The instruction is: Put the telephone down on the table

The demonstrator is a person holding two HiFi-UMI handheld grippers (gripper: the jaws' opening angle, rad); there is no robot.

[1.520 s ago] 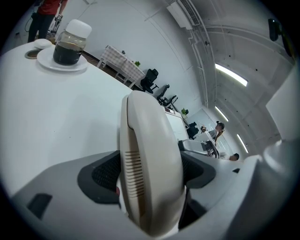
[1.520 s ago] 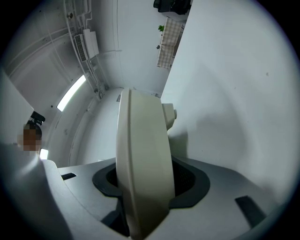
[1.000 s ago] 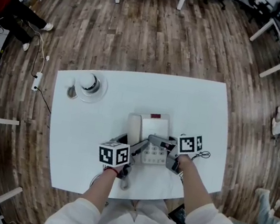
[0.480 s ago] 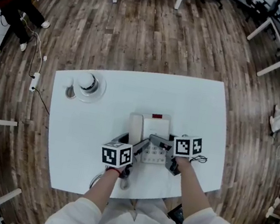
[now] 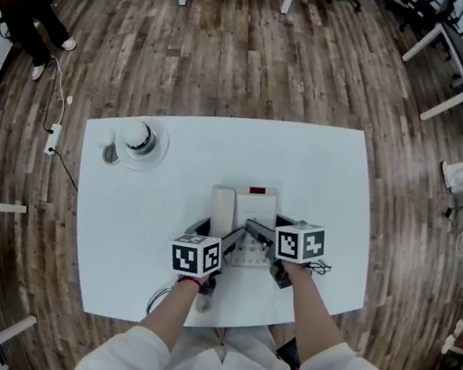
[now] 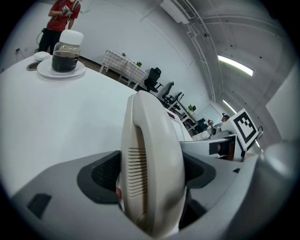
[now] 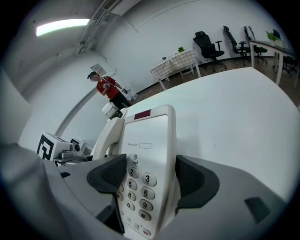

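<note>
Cream handset (image 6: 152,136) gripped in the left claw (image 6: 152,172); the right gripper view alone shows the keypad (image 7: 140,190), right claw (image 7: 152,177) just opened, loose around the telephone base (image 7: 150,131).

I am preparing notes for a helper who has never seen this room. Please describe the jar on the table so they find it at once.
On the white table, look away from the telephone at the person's edge toward the far left corner. There the jar stands on a white saucer; it alone is glass, with dark contents and a white lid.
</note>
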